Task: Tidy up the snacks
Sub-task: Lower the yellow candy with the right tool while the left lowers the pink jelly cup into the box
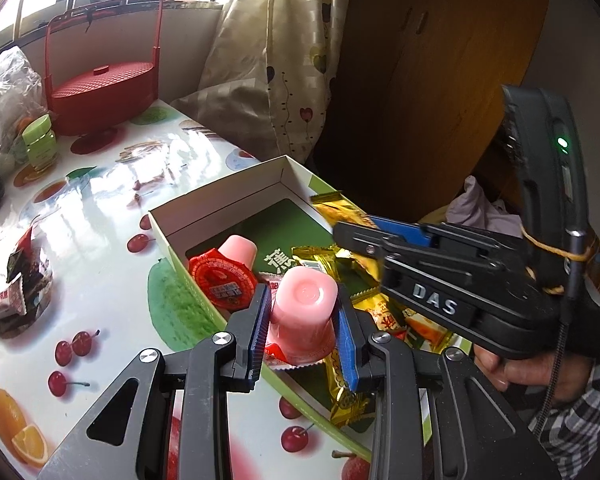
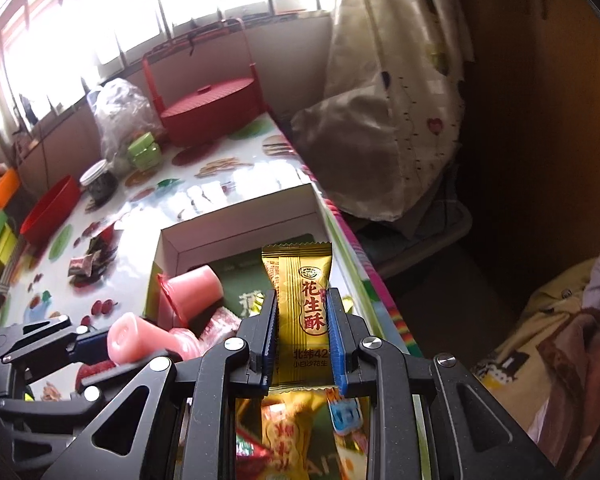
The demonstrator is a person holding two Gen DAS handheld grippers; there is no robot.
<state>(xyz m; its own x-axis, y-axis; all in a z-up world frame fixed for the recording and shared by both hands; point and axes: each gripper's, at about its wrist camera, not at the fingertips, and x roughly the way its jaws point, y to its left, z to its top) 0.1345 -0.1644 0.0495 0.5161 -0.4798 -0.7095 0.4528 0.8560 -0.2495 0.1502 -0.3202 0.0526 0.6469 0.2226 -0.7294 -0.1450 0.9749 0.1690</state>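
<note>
- Left wrist view: the left gripper [image 1: 304, 320] pinched an upside-down pink jelly cup [image 1: 303, 316] between its blue pads at lower centre, over the near edge of the open white cardboard box [image 1: 220, 196].
- A second pink jelly cup with a red foil lid [image 1: 224, 276] lay in the box just left of it, gold wrappers to the right.
- The right gripper [image 1: 356, 236] entered from the right, clamped on a gold wrapped peanut candy [image 1: 340, 210].
- A red lidded basket with a tall handle [image 1: 104, 92] stood at upper left on the fruit-print tablecloth [image 1: 100, 300].
- Right wrist view: the right gripper [image 2: 302, 320] squeezed the gold candy [image 2: 300, 292] upright at centre, above the box [image 2: 240, 228].
- The left gripper [image 2: 100, 344] held its jelly cup [image 2: 134, 338] at lower left.
</note>
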